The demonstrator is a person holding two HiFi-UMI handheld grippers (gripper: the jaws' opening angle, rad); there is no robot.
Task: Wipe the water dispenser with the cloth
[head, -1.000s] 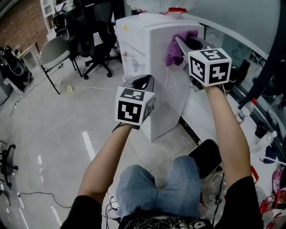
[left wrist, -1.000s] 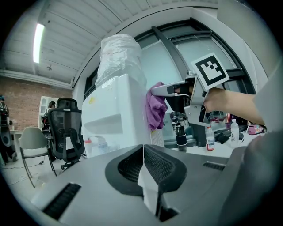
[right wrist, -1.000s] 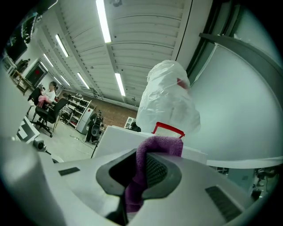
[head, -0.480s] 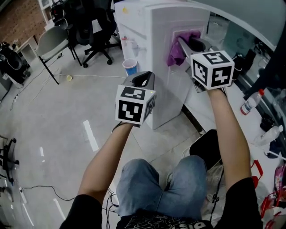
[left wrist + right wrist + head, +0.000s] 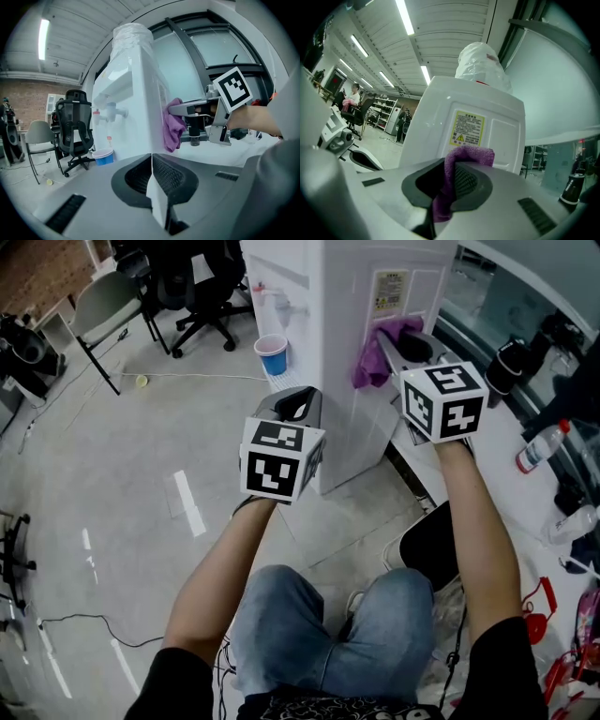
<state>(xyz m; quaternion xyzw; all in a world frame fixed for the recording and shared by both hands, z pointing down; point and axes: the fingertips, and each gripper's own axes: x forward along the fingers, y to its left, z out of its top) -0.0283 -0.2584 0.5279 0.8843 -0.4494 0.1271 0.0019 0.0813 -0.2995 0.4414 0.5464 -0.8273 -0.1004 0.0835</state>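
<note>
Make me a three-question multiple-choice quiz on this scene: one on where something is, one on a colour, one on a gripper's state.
1. Where is the cloth?
A on the floor
B against the water dispenser, under its label
C over a chair

2. What colour is the cup?
A red
B white
C blue

3. The left gripper is
A shut and empty
B wide open
C holding the cup

Answers: B, the right gripper holds it there; C, its wall is blue; A, its jaws meet with nothing between.
</note>
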